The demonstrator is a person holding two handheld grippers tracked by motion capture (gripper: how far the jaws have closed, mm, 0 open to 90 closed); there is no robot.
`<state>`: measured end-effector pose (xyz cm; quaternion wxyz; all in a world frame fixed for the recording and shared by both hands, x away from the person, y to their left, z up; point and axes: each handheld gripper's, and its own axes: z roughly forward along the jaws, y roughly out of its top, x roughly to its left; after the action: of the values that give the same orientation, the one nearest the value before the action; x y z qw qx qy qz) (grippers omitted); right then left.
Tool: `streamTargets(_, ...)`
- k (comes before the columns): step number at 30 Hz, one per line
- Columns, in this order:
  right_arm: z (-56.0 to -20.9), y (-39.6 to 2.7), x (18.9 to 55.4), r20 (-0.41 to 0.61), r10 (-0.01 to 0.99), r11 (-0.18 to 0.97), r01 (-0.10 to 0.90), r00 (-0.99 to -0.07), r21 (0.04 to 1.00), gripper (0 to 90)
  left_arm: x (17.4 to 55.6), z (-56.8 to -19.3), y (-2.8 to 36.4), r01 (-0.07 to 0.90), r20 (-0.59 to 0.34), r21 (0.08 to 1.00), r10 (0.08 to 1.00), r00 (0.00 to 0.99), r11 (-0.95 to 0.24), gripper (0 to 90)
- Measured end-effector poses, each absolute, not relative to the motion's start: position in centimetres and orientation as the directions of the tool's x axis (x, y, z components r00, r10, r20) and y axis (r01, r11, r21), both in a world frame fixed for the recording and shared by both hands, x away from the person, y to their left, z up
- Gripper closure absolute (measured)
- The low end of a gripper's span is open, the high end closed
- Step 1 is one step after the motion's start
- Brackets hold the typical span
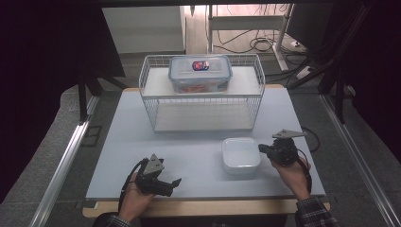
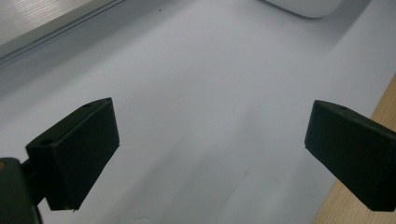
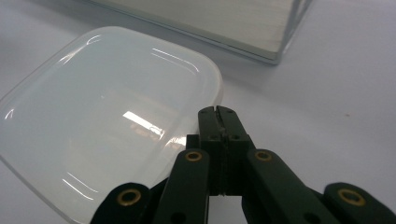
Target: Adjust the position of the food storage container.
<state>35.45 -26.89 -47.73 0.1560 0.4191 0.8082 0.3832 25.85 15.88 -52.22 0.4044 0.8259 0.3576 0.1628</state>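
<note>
Right gripper view has our right tongs (image 3: 218,112) pressed shut and empty at the edge of the translucent white square plastic lid (image 3: 107,116) lying on the pale counter (image 1: 189,151), left tongs (image 2: 210,144) open and idle, so we judge the approach underway, needing opened jaws next.

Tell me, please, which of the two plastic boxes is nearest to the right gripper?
The white box on the table, just beside the shut right gripper. The other box, the clear one with a blue-rimmed lid, sits far off on top of the wire rack.
</note>
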Motion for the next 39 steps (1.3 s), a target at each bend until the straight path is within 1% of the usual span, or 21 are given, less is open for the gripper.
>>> streamTargets(11,-48.0,-24.1,34.7,0.114,0.742,0.376,0.552,-0.660,0.744,89.7,25.9,-52.2,15.8,0.459,-0.017,0.783,0.723,0.691,-0.421,2.7)
streamTargets(18,-48.1,-22.5,33.7,0.114,0.704,0.415,0.535,-0.701,0.736,89.6,25.9,-52.3,15.8,0.461,-0.015,0.780,0.724,0.690,-0.424,2.7)
streamTargets(27,-48.2,-21.1,33.7,0.128,0.682,0.419,0.529,-0.720,0.738,89.5,25.9,-52.3,15.8,0.463,-0.011,0.776,0.725,0.689,-0.428,2.8)
streamTargets(39,-48.5,-18.5,33.8,0.121,0.641,0.446,0.496,-0.758,0.745,89.1,25.9,-52.3,15.8,0.462,-0.007,0.774,0.723,0.691,-0.434,3.0)
